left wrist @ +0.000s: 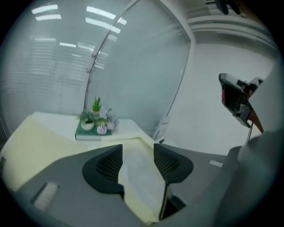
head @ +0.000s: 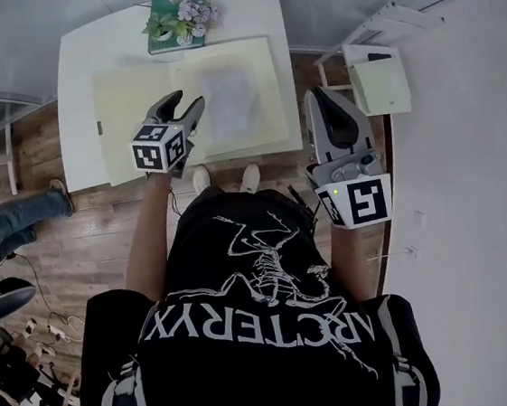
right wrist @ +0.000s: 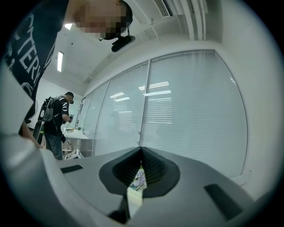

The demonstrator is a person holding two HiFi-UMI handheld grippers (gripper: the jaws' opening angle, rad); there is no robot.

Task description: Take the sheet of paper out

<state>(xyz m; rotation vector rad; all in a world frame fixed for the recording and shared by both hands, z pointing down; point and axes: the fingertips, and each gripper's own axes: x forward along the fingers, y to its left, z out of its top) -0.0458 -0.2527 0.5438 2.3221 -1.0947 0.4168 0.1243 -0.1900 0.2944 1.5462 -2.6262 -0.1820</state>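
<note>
**A:** Which step is running?

**B:** The approach, by my reading. The left tool (head: pixel 186 105) is hanging with its jaws standing apart and nothing between them, over the open cream card folder (head: pixel 133 102) on the white bench (head: pixel 74 63). The thin white sheet of paper (head: pixel 231 100) is lying flat on the folder's right leaf, just beside that tool's tips and not yet gripped.

**A:** And the right tool (right wrist: pixel 141 166)?

**B:** It is idling off the bench's right edge with its jaws pressed together and holding nothing.

**A:** What is the next move asking for?

**B:** Probably getting one jaw under the sheet's near or left edge, pinching lightly, then drawing it clear. A flat sheet is giving little to catch, so the folder leaf may be coming up with it. I cannot tell whether the sheet is tucked in anywhere.

**A:** Is anything obstructing?

**B:** Nothing is sitting on the sheet. The green book carrying a small potted plant and lilac flowers (head: pixel 179 15) is standing at the far edge, touching the folder's far edge but apart from the sheet. A white wire rack (head: pixel 380 74) is standing on the floor to the right, well apart.
</note>
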